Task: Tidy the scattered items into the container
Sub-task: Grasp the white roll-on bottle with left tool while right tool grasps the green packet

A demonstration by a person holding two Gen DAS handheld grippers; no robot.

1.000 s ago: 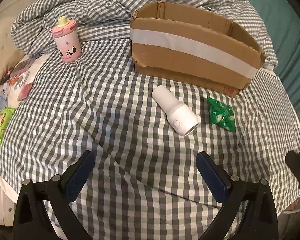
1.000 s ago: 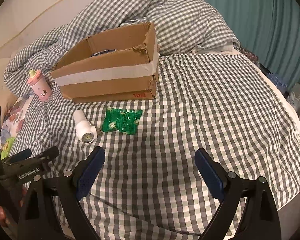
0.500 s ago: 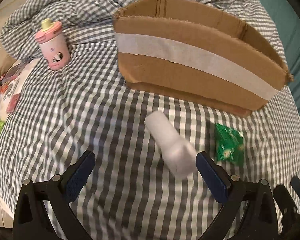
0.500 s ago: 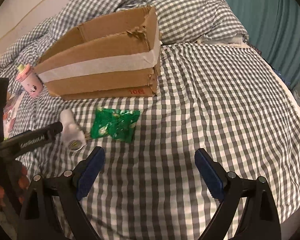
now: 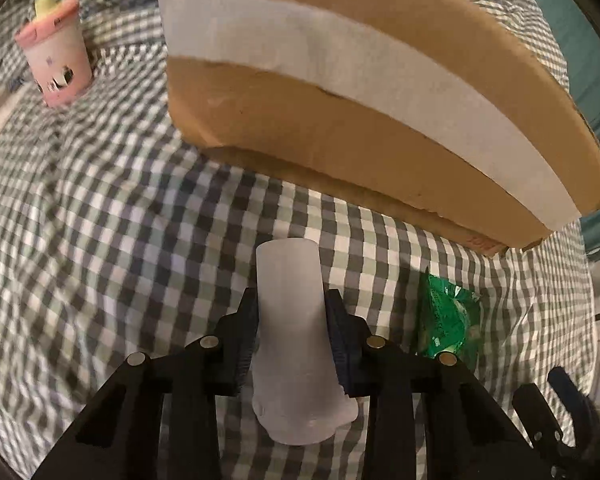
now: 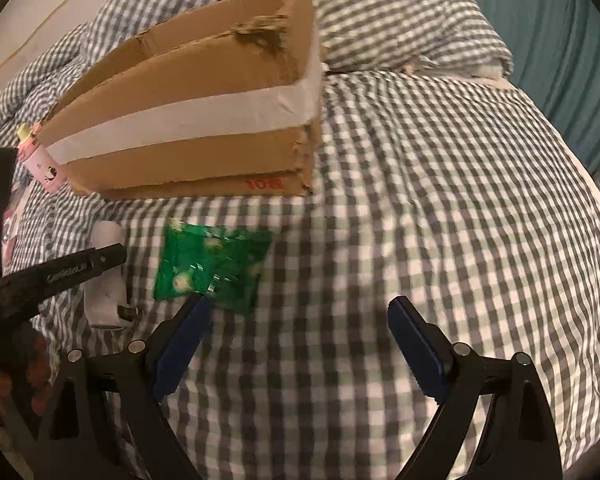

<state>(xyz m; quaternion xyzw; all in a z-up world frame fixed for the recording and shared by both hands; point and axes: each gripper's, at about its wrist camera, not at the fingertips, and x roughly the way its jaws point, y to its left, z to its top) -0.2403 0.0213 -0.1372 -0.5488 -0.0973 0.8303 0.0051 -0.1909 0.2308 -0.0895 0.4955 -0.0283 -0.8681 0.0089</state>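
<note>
Closing in on the white bottle (image 5: 296,344), the left claw (image 5: 292,332) had just drawn its jaws together, and both pads appeared to press the bottle's narrower neck while it lay on the checked bedspread (image 5: 100,240) — wide end toward the camera, slim end pointing at the cardboard box (image 5: 340,120). The right claw (image 6: 300,344) hung with its jaws wide apart and nothing in them, its left fingertip just over the near edge of the green packet (image 6: 208,264), which lay flat on the bed in front of the box. A pink cup (image 5: 56,64) stood upright beside the box's left corner. The likely trouble was the grip itself: the bottle looked smooth and tapered, held well off its heavy end, so it could pivot or slide out during a lift over the box wall. The soft bed gave little to push against — a thin, crinkly packet might slip sideways or bunch the cloth into the jaws. The two claws also worked close together and could knock each other.
</note>
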